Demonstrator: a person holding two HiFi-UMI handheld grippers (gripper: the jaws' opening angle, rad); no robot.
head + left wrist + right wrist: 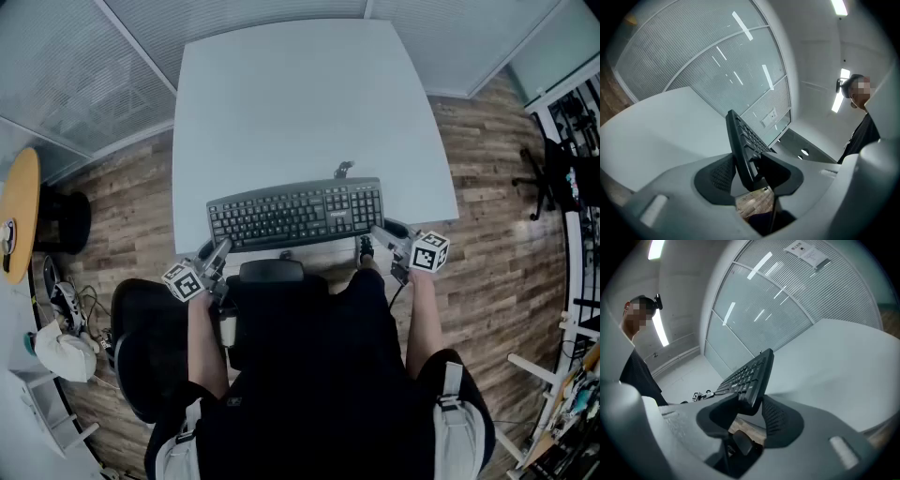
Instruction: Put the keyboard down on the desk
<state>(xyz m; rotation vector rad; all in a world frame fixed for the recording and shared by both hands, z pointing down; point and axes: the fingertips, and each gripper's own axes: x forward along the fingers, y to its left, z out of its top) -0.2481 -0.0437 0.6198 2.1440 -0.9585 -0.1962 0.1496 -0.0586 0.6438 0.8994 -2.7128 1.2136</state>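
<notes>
A black keyboard hangs level over the front edge of the white desk, held at both ends. My left gripper is shut on its left end. In the left gripper view the keyboard stands edge-on between the two dark pads of the left gripper. My right gripper is shut on the right end. In the right gripper view the keyboard sits between the jaws of the right gripper and casts a shadow on the desk beneath it.
The keyboard's cable lies on the desk behind it. A black office chair stands at my left, with a round wooden table further left. Ribbed glass partitions border the desk's far sides. Equipment crowds the right wall.
</notes>
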